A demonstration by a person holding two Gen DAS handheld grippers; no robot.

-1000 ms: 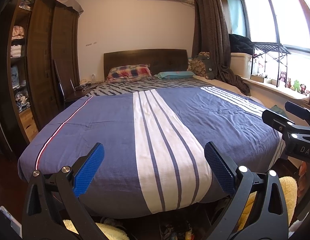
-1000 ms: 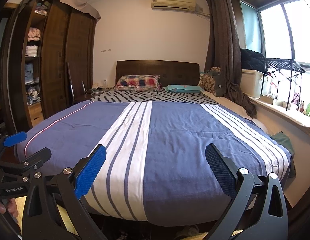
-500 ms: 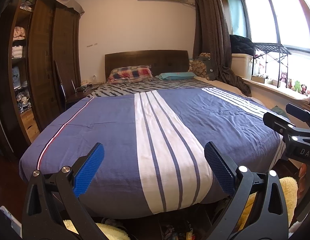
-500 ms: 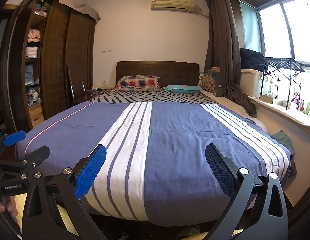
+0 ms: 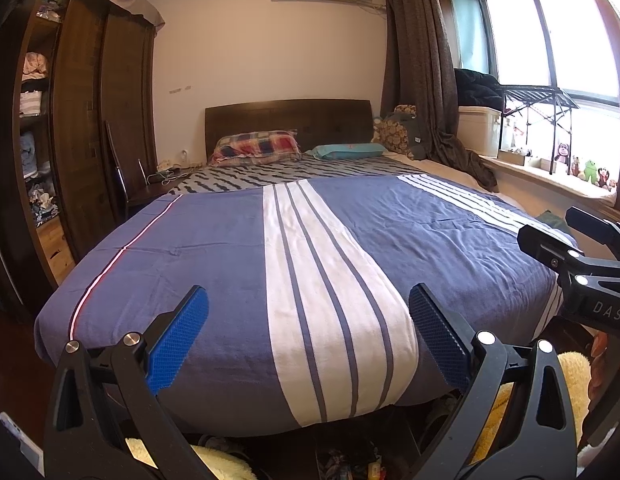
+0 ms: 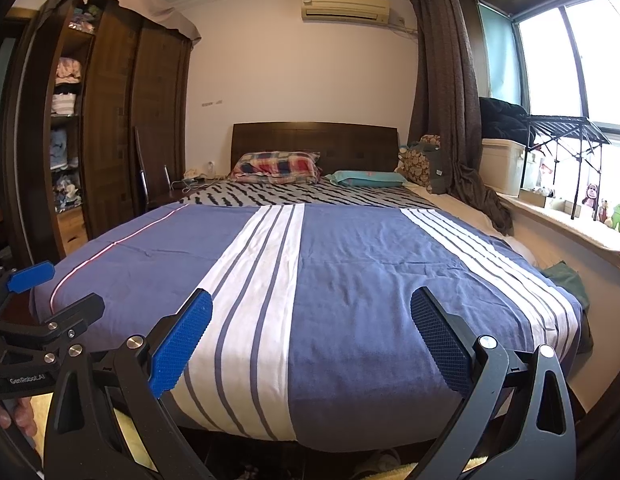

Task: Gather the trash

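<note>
No trash item stands out on the bed. My left gripper (image 5: 308, 304) is open with nothing between its blue pads, held at the foot of the bed (image 5: 230, 264). My right gripper (image 6: 311, 306) is open and empty too, facing the same blue and white striped cover (image 6: 349, 272). Each gripper shows at the edge of the other's view: the right gripper (image 5: 581, 264) at the right, the left gripper (image 6: 50, 312) at the lower left. Small colourful clutter (image 5: 349, 464) lies on the floor under the foot of the bed, too dim to identify.
A dark wooden wardrobe (image 5: 94, 128) with open shelves stands left, and a chair (image 5: 126, 176) by the bedside. Pillows (image 5: 256, 146) lie at the headboard. The window sill (image 6: 569, 224) on the right carries toys, a box and a rack. A yellow fluffy rug (image 5: 569, 384) lies below.
Both views have shifted only slightly, with the bed sitting a touch lower and nearer. Both grippers stay open.
</note>
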